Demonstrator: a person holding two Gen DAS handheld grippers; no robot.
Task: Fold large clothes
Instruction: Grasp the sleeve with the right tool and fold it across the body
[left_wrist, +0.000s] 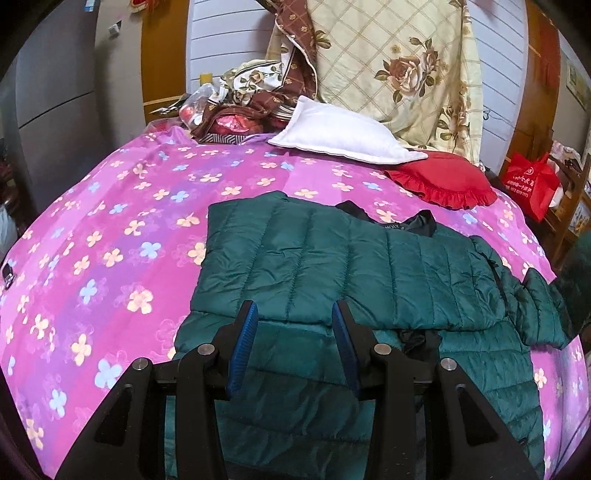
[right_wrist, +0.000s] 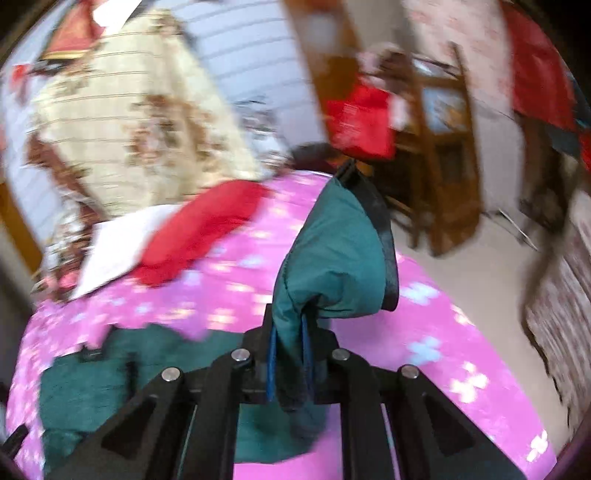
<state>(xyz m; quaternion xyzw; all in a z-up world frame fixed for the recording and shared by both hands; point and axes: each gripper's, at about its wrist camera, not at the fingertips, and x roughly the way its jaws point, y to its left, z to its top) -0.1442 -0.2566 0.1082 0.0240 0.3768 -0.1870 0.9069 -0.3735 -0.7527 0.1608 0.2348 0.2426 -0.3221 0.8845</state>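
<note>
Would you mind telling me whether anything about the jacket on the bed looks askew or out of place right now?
Yes. The green puffer jacket lies only partly folded on the pink floral bedspread, with one sleeve trailing off to the side. The right gripper is shut on a bunched fold of it; the left gripper holds nothing.

Bed under a pink sheet with flower print, filling most of the room. White slatted headboard behind, draped with a cream rose-pattern quilt. White pillow beside red ruffled cushion. Wooden chair on pale floor, red bag near it. Grey cabinet opposite.
</note>
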